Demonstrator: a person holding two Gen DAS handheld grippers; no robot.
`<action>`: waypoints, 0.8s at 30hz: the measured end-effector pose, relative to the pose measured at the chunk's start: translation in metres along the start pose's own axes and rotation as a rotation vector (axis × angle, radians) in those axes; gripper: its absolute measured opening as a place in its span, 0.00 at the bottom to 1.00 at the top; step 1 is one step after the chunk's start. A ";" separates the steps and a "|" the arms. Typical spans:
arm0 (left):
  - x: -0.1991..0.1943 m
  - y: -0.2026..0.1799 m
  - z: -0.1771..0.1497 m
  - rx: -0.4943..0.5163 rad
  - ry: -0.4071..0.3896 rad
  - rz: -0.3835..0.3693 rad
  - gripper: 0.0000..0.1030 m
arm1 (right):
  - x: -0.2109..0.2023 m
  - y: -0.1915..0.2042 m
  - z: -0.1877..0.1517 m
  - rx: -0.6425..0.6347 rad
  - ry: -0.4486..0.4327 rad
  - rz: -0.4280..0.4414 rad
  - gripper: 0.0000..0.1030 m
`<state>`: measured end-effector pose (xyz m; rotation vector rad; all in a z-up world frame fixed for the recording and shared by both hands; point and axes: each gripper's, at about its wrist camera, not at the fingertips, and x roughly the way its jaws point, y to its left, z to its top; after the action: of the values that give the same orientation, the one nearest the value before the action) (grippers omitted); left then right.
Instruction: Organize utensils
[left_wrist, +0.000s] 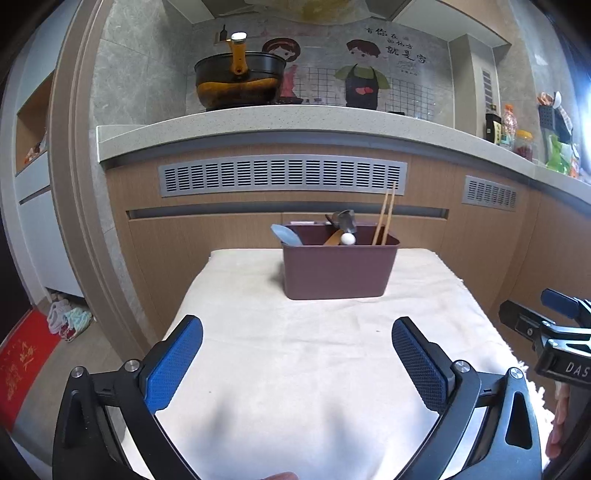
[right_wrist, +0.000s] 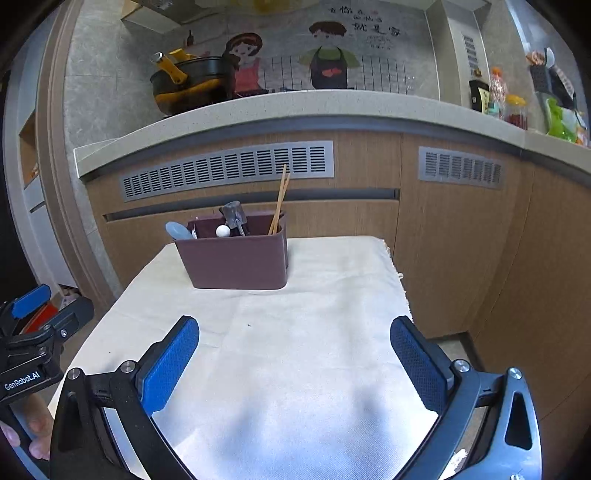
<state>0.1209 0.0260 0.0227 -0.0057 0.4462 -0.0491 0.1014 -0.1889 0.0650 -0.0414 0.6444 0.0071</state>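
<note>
The left gripper (left_wrist: 297, 354) hangs low over the near part of the cloth-covered table (left_wrist: 295, 369), its blue pads spread wide with nothing between them. The right gripper (right_wrist: 293, 350) sits at like height just beside it, jaws equally wide and empty; each shows at the edge of the other's view.

Ahead of both, well apart from the fingertips, a brown plastic bin (left_wrist: 338, 267) stands upright on the cloth near the table's far edge. From the left gripper it lies slightly right of centre; from the right gripper, left of centre. Inside it, a pair of wooden chopsticks (left_wrist: 386, 214) leans up at the right end, a metal utensil (left_wrist: 345, 220) and a white ball-tipped handle (left_wrist: 347, 239) sit mid-bin, and a pale blue spoon (left_wrist: 286, 233) pokes out at the left end.

Bare cloth fills the stretch between grippers and bin. The table's right edge (right_wrist: 400, 291) drops off beside the right gripper; beyond the bin, a wooden cabinet front (left_wrist: 221, 229) rises close behind the table.
</note>
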 end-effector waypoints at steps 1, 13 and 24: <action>-0.001 -0.001 0.000 0.001 -0.001 -0.003 0.99 | -0.001 0.001 0.000 -0.006 -0.002 -0.003 1.00; -0.004 -0.006 0.004 0.013 0.009 -0.015 0.99 | 0.000 0.004 -0.004 -0.025 0.012 -0.002 1.00; -0.006 -0.006 0.006 0.012 0.010 -0.022 0.99 | -0.002 0.005 -0.004 -0.030 0.012 -0.001 1.00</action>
<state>0.1176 0.0198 0.0304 0.0014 0.4556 -0.0734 0.0979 -0.1839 0.0628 -0.0709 0.6557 0.0155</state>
